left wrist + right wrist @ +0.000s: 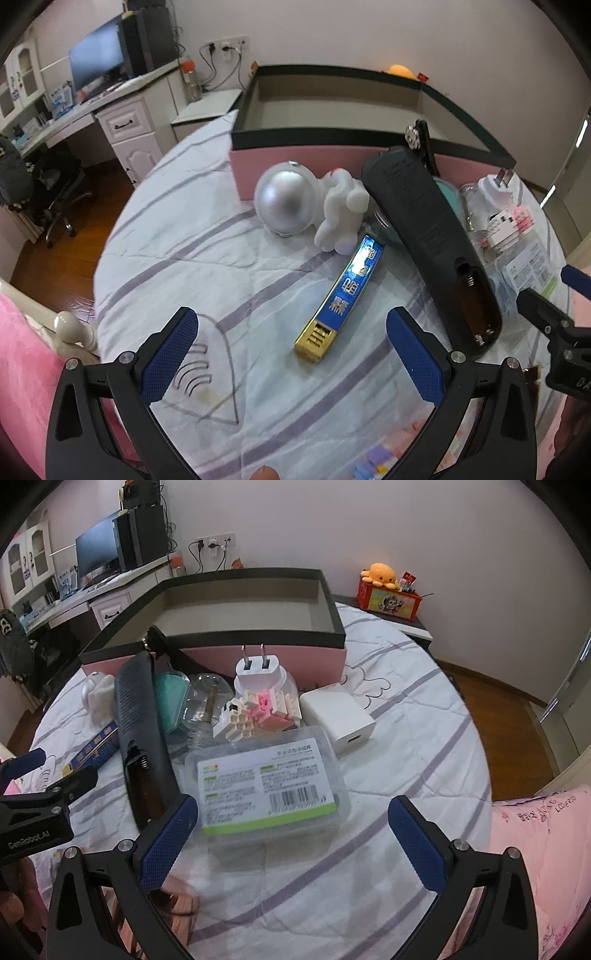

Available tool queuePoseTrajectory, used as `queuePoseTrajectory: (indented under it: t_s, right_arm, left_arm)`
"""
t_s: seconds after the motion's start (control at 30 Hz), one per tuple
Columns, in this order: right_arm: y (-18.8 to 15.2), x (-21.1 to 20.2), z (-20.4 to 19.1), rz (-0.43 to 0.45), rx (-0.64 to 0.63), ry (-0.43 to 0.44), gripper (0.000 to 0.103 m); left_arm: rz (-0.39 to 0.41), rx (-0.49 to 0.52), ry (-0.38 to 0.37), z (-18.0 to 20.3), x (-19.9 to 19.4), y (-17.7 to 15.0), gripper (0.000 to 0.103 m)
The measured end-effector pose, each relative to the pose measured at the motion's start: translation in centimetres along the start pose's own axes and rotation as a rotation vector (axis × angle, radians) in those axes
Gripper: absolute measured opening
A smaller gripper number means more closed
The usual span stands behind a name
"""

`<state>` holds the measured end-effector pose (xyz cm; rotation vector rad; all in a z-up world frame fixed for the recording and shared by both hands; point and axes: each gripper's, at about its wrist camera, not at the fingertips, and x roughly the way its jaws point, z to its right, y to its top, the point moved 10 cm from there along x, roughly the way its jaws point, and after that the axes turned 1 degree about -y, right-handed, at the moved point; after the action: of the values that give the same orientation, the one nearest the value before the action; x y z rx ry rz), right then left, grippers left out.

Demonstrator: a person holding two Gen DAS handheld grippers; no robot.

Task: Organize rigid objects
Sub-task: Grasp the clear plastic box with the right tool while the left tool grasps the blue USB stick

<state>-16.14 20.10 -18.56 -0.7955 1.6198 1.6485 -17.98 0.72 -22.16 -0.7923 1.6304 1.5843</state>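
**Objects staged ahead of box; both grippers empty**

You see the blue-gold bar [341, 295] between the left gripper [291, 352] fingers' line, at 12 o'clock. The clear plastic case [271, 779] lies at 12 o'clock of your right gripper [291, 836]. Both grippers are spread wide. The pink box [258, 627] stands behind.

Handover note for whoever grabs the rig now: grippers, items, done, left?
Left gripper: open, empty, over the blue-gold bar.
Right gripper: open, empty, over the clear case.
Box: looks empty, so nothing done.
Left to do, all on the bed in front of the box: astronaut, black remote, plug, brick model, white charger, bar, case.
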Motion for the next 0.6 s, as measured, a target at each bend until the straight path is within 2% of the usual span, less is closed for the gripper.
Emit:
queuePoseTrajectory:
  t_s: [0.3, 0.4, 0.5, 0.6]
  right_arm:
    - [0.2, 1.3, -1.7, -0.064, -0.067, 0.103, 0.103]
    - [-0.3, 2.6, -1.9, -0.092, -0.124, 0.054, 0.103]
    - [-0.4, 3.4, -1.4, -0.092, -0.080, 0.064, 0.103]
    - [-0.4, 3.5, -1.6, -0.082, -0.070, 0.093, 0.095]
  left_arm:
    - [-0.027, 0.013, -0.033, 0.5, 1.7, 0.6, 0.103]
    - [-0.026, 0.019, -0.037, 0.7, 1.8, 0.8, 0.103]
    - [-0.020, 0.027, -0.041, 0.9, 1.8, 0.8, 0.103]
    - [-0.011, 0.029, -0.047, 1.1, 1.8, 0.9, 0.102]
